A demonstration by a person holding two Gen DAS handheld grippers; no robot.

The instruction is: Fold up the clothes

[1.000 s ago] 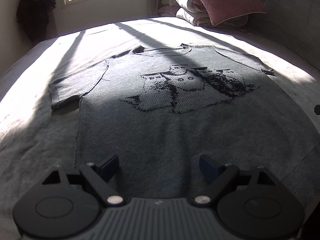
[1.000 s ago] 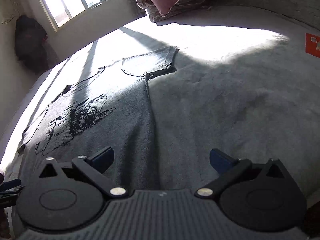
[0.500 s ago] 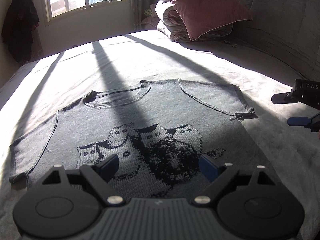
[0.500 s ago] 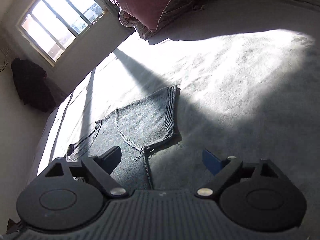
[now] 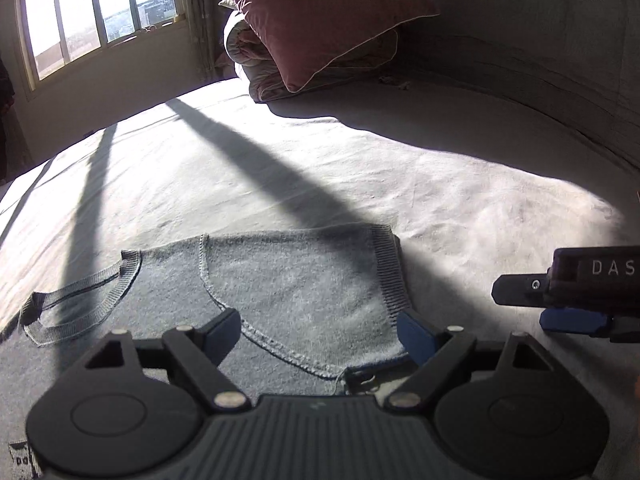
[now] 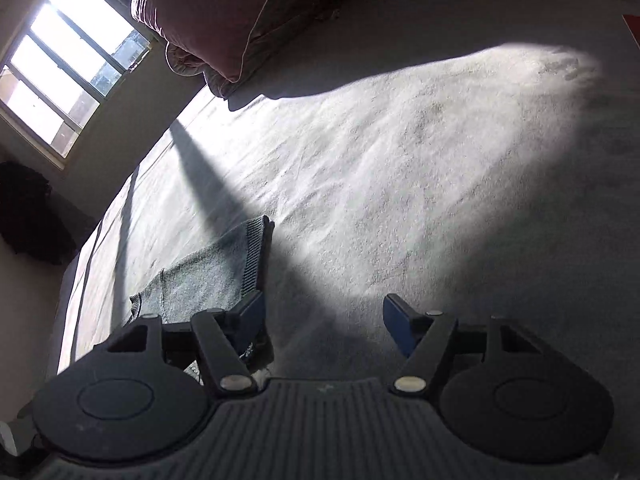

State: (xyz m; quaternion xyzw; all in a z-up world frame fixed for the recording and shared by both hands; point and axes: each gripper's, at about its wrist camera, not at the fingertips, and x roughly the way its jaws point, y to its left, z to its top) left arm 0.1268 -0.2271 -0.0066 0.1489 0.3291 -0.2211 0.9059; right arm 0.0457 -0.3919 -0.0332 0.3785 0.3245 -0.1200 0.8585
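Observation:
A grey knitted short-sleeved sweater (image 5: 296,288) lies flat on the bed. Its right sleeve, with a ribbed cuff (image 5: 388,268), fills the middle of the left wrist view, and the neckline (image 5: 80,300) shows at the left. My left gripper (image 5: 320,330) is open and hovers low over the sleeve, its fingers either side of the shoulder seam. My right gripper (image 6: 320,320) is open beside the sleeve's cuff (image 6: 254,256), with its left finger (image 6: 250,320) at the cuff's near corner. In the left wrist view my right gripper (image 5: 560,304) shows at the right edge.
The pale bedsheet (image 5: 440,184) stretches beyond the sleeve, partly in sun, partly in shadow. A pink pillow (image 5: 320,12) on folded bedding sits at the back against a padded headboard (image 5: 540,60). A window (image 5: 100,8) is at the far left.
Both grippers have moved forward and lower, from the sweater's hem and body up to its right sleeve. The printed front has dropped out of view. Both stay open.

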